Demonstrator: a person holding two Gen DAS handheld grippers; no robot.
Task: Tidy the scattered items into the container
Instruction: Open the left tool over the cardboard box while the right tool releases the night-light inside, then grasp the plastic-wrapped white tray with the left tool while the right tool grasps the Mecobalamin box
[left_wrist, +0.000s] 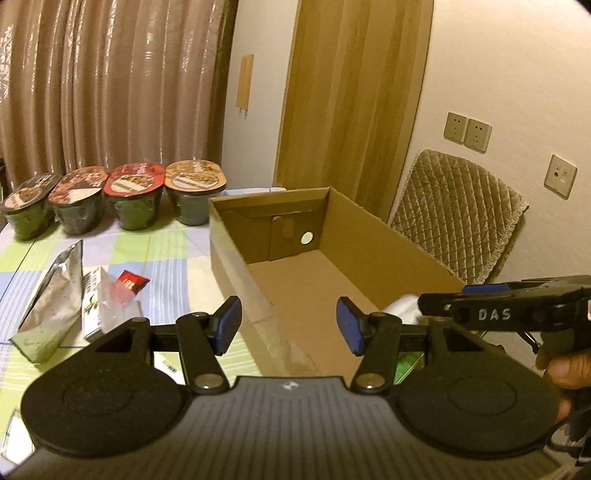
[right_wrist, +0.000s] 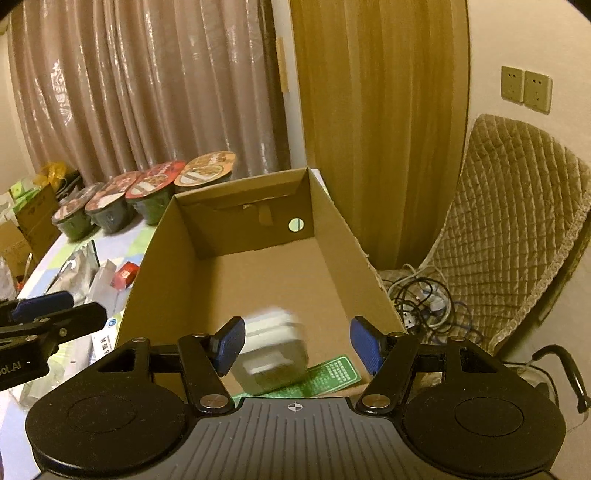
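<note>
An open cardboard box (left_wrist: 384, 236) stands on the checked tablecloth. My right gripper (right_wrist: 297, 345) hangs open over its near end. Below the spread pads a white, motion-blurred packet (right_wrist: 273, 347) is inside the box, close to the left pad, above a green card (right_wrist: 327, 374) on the box floor. In the left wrist view the right gripper (left_wrist: 436, 301) enters from the right with the white packet (left_wrist: 400, 308) at its tip. My left gripper (left_wrist: 289, 325) is open and holds nothing, above the box's near left corner. A silver pouch (left_wrist: 51, 302), a white carton (left_wrist: 92, 295) and a red sachet (left_wrist: 131, 282) lie left of the box.
Four sealed noodle bowls (left_wrist: 135, 199) line the table's far edge by the curtain. A quilted chair (right_wrist: 517, 229) with tangled cables (right_wrist: 424, 295) stands right of the box. More cartons (right_wrist: 33, 214) sit off the table's left side. A hand (left_wrist: 565, 369) holds the right gripper.
</note>
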